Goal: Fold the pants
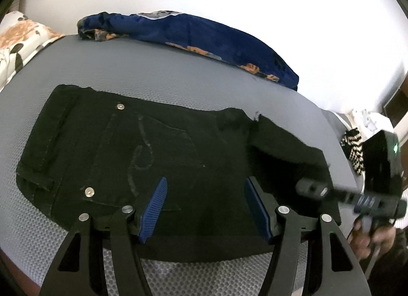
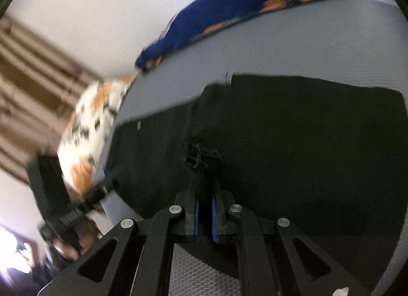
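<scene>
Black pants [image 1: 142, 153] lie folded on a grey mat [image 1: 153, 71], waistband to the left with two metal rivets showing. My left gripper [image 1: 205, 191] is open and hovers over the near edge of the pants, fingers apart. My right gripper [image 2: 204, 189] is shut on a frayed edge of the black pants [image 2: 293, 143]. In the left wrist view the right gripper [image 1: 313, 189] shows at the right end of the pants, on a folded-over leg hem.
A dark blue blanket with orange print [image 1: 204, 36] lies along the mat's far edge by a white wall. A floral pillow [image 1: 20, 38] sits at the far left. A striped black-and-white cloth [image 1: 354, 148] lies at the right.
</scene>
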Tool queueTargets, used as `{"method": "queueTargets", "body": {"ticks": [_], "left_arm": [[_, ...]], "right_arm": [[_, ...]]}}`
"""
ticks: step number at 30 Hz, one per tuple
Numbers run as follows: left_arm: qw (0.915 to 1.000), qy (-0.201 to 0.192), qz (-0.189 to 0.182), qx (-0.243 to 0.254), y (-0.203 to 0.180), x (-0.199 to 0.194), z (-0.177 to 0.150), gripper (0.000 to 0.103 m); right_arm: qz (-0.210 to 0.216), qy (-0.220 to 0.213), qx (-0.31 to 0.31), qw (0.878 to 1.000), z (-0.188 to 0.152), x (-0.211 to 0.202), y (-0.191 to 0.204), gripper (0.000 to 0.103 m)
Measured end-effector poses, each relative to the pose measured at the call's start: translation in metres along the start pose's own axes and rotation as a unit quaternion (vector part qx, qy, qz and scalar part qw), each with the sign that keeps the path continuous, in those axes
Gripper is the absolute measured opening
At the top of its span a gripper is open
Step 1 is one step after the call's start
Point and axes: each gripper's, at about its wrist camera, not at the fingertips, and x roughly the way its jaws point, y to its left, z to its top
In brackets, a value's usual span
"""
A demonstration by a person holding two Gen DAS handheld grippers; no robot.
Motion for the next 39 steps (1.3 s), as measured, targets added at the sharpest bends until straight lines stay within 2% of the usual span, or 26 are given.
{"method": "queueTargets", "body": {"ticks": [4, 6, 11, 15, 17, 22, 24, 26, 28, 33, 39], "left_arm": [[1.0, 0.004, -0.007, 0.001, 0.001, 0.0, -0.001, 0.064], [0.9999, 0.007, -0.012, 0.003, 0.0, 0.001, 0.0, 0.064], [0.999, 0.026, -0.036, 0.006, -0.007, 0.002, 0.001, 0.064], [0.9946, 0.063, -0.082, -0.007, -0.013, 0.006, 0.0, 0.064], [0.9907, 0.085, -0.105, -0.017, -0.018, 0.011, -0.001, 0.064], [0.9759, 0.153, -0.145, -0.057, -0.029, 0.036, -0.002, 0.062], [0.969, 0.174, -0.158, -0.076, -0.03, 0.046, -0.003, 0.058], [0.9614, 0.196, -0.169, -0.094, -0.031, 0.055, -0.005, 0.049], [0.9551, 0.216, -0.168, -0.113, -0.03, 0.064, -0.009, 0.046], [0.9501, 0.239, -0.155, -0.127, -0.03, 0.079, -0.017, 0.045], [0.9525, 0.225, -0.157, -0.132, -0.034, 0.082, -0.021, 0.045]], "right_arm": [[-0.04, 0.039, -0.053, 0.997, -0.016, 0.029, 0.021, 0.009], [-0.048, 0.053, -0.061, 0.996, -0.021, 0.037, 0.022, 0.014], [-0.032, 0.063, -0.066, 0.995, -0.026, 0.034, 0.028, 0.035], [-0.015, 0.032, -0.043, 0.998, -0.025, 0.001, 0.021, 0.038], [-0.025, 0.005, -0.022, 0.999, -0.025, -0.017, 0.012, 0.041], [-0.04, -0.051, 0.045, 0.997, -0.025, -0.053, -0.022, 0.041], [-0.042, -0.062, 0.066, 0.995, -0.023, -0.059, -0.031, 0.041], [-0.046, -0.071, 0.081, 0.993, -0.023, -0.063, -0.039, 0.041], [-0.044, -0.075, 0.088, 0.992, -0.023, -0.062, -0.043, 0.041], [-0.034, -0.075, 0.104, 0.991, -0.026, -0.058, -0.049, 0.041], [-0.034, -0.072, 0.113, 0.99, -0.029, -0.056, -0.058, 0.041]]}}
